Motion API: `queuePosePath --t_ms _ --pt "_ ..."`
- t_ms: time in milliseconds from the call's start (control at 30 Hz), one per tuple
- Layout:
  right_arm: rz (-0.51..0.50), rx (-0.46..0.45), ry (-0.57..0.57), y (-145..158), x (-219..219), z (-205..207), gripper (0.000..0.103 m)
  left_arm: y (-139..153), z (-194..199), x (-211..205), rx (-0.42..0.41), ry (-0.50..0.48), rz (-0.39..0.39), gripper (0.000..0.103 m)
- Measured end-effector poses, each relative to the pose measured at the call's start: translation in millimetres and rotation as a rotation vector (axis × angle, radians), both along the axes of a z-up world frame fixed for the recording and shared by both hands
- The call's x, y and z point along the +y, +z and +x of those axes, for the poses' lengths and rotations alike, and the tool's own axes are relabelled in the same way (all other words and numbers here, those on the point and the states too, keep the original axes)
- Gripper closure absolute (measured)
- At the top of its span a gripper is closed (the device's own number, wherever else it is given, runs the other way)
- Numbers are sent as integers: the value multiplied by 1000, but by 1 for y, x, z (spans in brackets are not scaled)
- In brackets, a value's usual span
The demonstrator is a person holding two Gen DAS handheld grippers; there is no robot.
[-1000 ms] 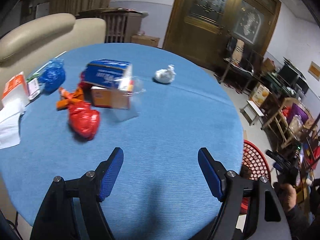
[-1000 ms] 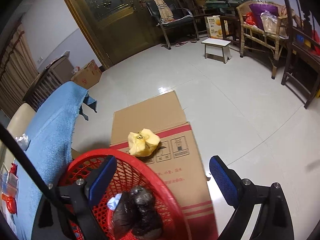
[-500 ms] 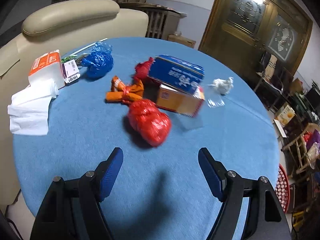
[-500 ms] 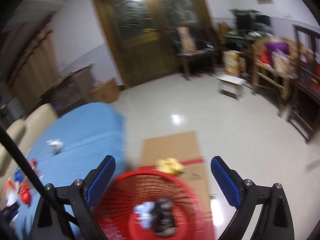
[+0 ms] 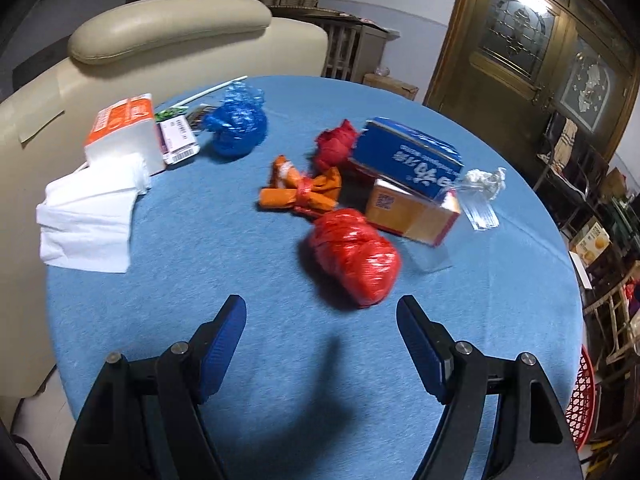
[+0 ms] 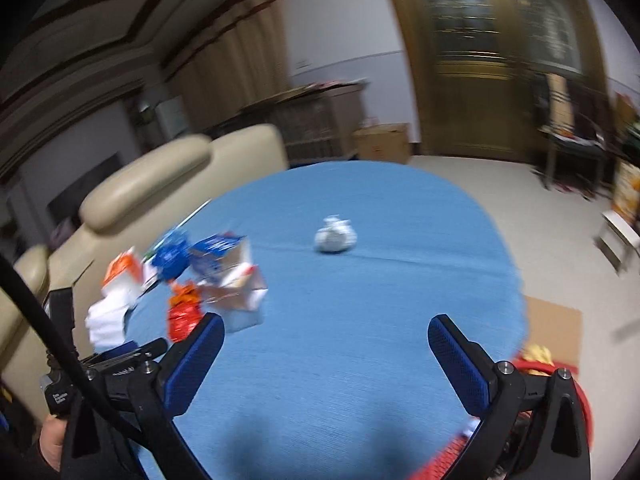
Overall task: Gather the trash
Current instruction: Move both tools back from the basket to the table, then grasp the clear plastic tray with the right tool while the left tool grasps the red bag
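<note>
Left gripper point(image 5: 320, 320) has its blue ribbed pads spread fairly wide with nothing between them, hovering over the round table point(image 5: 240, 360) just short of a crinkly red plastic bag point(image 5: 354, 256) tied into a lump. Right gripper point(image 6: 326, 344) is gaping wide and empty too; its jaws have just been opening, and its view is pretty motion-blurred.

Past the red bag, going farther: an orange twisted wrapper point(image 5: 300, 194), a tan carton with a QR code point(image 5: 412, 210), a blue box point(image 5: 408, 154) stacked on it with white lettering I can't read, a second red wad point(image 5: 334, 144), some clear plastic point(image 5: 478, 210) and a white knotted bag point(image 5: 486, 178) off to the right. Far left there's a scrunched blue bag point(image 5: 238, 124), an orange-and-white tissue pack point(image 5: 122, 130), a barcode label point(image 5: 178, 140) and loose white tissues point(image 5: 90, 216).

The table wears a blue woven cloth. A beige leather sofa point(image 5: 168, 44) sits behind it, a dark wooden door with glass panels point(image 5: 524, 40) at far right, and the rim of a red mesh basket point(image 5: 580, 408) peeks out at the table's near right edge.
</note>
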State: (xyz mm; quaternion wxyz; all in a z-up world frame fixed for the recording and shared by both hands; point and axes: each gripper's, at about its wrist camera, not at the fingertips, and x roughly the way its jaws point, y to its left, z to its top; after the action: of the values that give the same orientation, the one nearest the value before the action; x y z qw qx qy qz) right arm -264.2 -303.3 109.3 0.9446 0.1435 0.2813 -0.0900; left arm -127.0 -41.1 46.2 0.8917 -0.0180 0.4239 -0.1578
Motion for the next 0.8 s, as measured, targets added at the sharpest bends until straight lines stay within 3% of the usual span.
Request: queuePosePath --t_ms 367,800 --pt "-71 92 164 -26 69 96 0 -5 8 39 17 84 -18 25" --pt "-123 215 185 -67 80 163 0 2 16 48 4 110 -6 25"
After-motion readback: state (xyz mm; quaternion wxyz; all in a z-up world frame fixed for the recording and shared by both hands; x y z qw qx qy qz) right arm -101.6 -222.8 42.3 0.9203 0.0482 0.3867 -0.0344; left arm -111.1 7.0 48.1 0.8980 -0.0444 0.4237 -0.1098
